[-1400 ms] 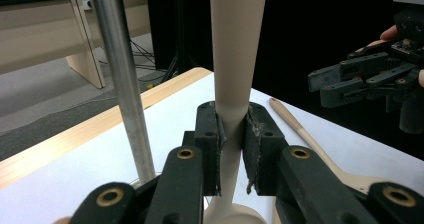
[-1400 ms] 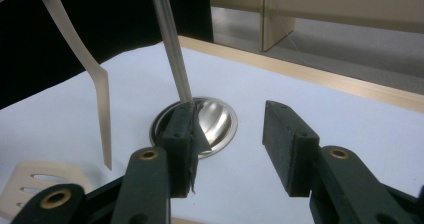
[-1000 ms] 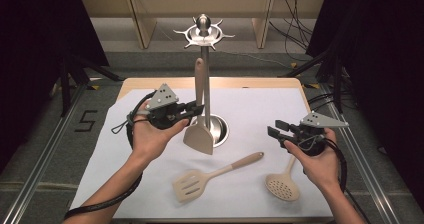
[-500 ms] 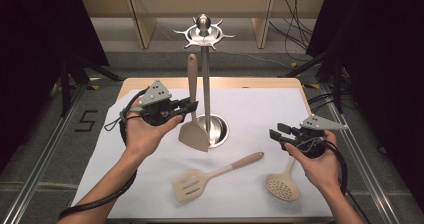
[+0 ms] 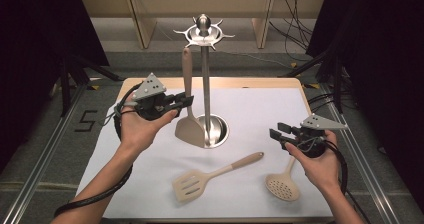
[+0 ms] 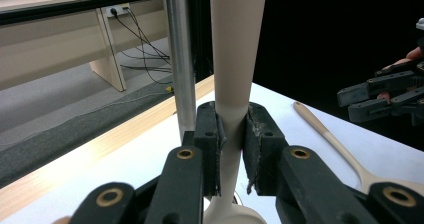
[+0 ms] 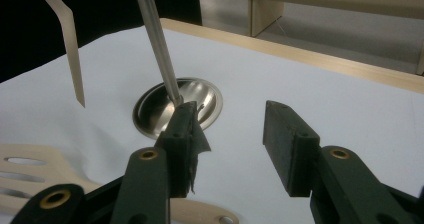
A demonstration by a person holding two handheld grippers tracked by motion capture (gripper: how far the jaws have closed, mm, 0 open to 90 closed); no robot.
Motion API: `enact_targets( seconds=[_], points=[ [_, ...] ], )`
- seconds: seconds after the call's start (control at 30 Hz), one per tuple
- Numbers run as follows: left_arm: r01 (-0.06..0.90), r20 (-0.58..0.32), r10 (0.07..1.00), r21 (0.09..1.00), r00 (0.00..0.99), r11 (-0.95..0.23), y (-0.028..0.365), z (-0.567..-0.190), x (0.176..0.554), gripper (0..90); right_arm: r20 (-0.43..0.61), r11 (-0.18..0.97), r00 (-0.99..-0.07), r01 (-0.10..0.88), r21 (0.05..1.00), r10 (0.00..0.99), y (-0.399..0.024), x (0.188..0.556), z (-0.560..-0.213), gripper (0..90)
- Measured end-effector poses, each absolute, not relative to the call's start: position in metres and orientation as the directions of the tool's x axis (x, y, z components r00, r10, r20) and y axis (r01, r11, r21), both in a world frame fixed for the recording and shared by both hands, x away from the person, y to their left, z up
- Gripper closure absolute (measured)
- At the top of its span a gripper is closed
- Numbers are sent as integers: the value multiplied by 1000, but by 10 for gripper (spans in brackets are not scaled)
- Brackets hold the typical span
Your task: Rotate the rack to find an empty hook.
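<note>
White sheet (image 5: 150,184) over a wooden table (image 5: 240,82) — dark room, grey floor (image 5: 45,149).

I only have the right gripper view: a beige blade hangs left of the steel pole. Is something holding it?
Observer: Yes, the left tongs are shut on the solid spatula at its handle, beside the pole.
Operator: Where is the handle's top?
Observer: Just under the stand's hook ring; whether it's hooked, I can't tell.
Operator: Anything lying at the far right?
Observer: A round skimmer lies on the white sheet, partly under the right hand.
</note>
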State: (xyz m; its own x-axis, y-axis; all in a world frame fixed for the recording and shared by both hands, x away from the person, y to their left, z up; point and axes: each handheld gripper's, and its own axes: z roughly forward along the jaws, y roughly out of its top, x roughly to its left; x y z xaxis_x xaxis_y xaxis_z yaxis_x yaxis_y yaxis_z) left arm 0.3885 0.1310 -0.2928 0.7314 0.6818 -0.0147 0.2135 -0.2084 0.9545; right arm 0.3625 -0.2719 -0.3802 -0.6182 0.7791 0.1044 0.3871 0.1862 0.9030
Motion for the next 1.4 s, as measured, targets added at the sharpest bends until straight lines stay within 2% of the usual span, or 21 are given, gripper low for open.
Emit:
enact_targets(
  seconds=[0.73, 1.4],
  points=[
    [234, -27, 702, 951, 712, -200, 139, -293, 398, 773, 132, 166, -598, 418, 893, 791, -272, 360, -378, 579],
    [238, -20, 694, 946, 720, -220, 132, -293, 403, 773, 118, 158, -593, 392, 906, 796, -272, 361, -379, 579]
  ],
)
